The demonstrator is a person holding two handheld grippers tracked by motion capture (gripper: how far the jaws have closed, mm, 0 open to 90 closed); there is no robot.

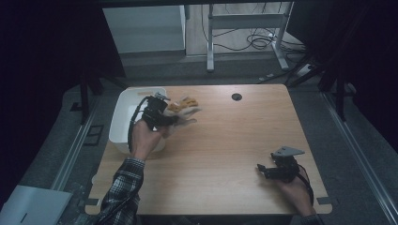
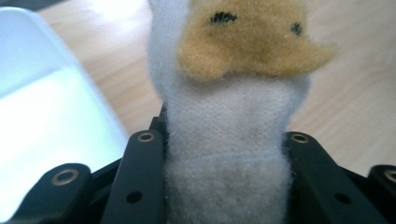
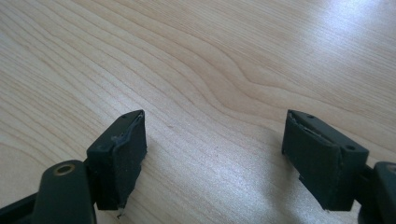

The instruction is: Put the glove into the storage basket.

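Observation:
A white fuzzy sock with a tan patch and small black marks is pinched between the black jaws of my left gripper. In the high view that gripper hovers over the table's back left, just right of a white bin, with the sock sticking out to the right. My right gripper rests low near the table's front right. Its jaws stand wide apart in the right gripper view, with bare wood between them.
The white bin sits at the wooden table's left edge, close beside my left hand. A round black cable hole lies near the back edge. Metal desk legs and cables stand beyond the table.

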